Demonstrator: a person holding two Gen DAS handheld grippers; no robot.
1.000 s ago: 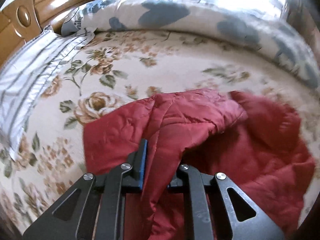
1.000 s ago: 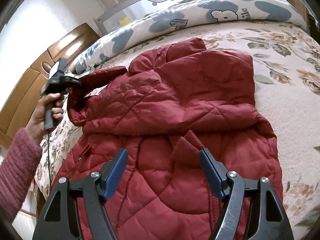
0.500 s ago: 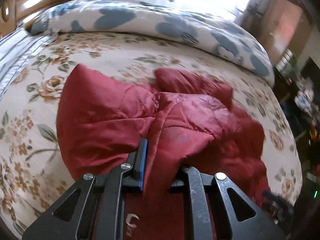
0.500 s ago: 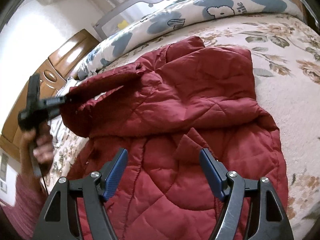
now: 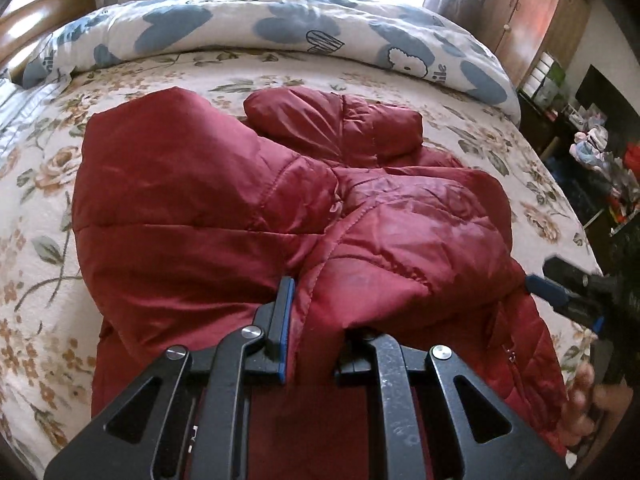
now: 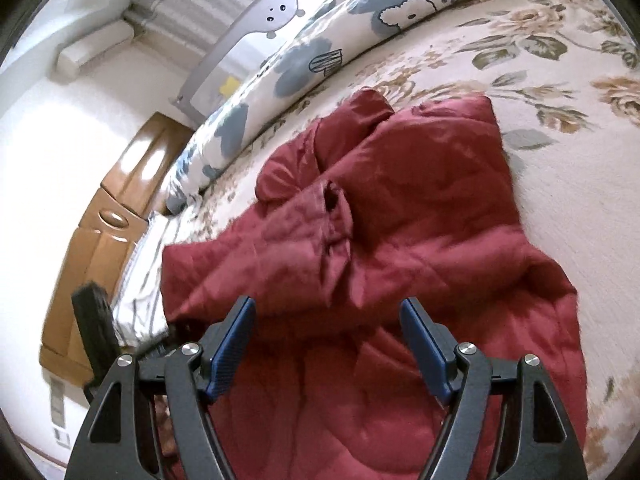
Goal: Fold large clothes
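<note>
Glossy quilted cloth jacket [image 5: 280, 216]; matt floral bedspread [image 5: 40, 208]; glossy wooden headboard [image 6: 100, 240].

Bed [image 5: 360, 76] with cream floral cover. Red quilted jacket [image 5: 248, 216] lies rumpled across the near and middle part, reaching the near edge. Rolled white duvet with blue shapes [image 5: 280, 28] runs along the far side. Striped grey-white pillow [image 5: 16, 104] lies at far left, by the wooden headboard [image 6: 100, 240].

left hand-held gripper [image 5: 314, 320] clamped on fabric, right hand-held gripper [image 6: 328, 332] spread wide
</note>
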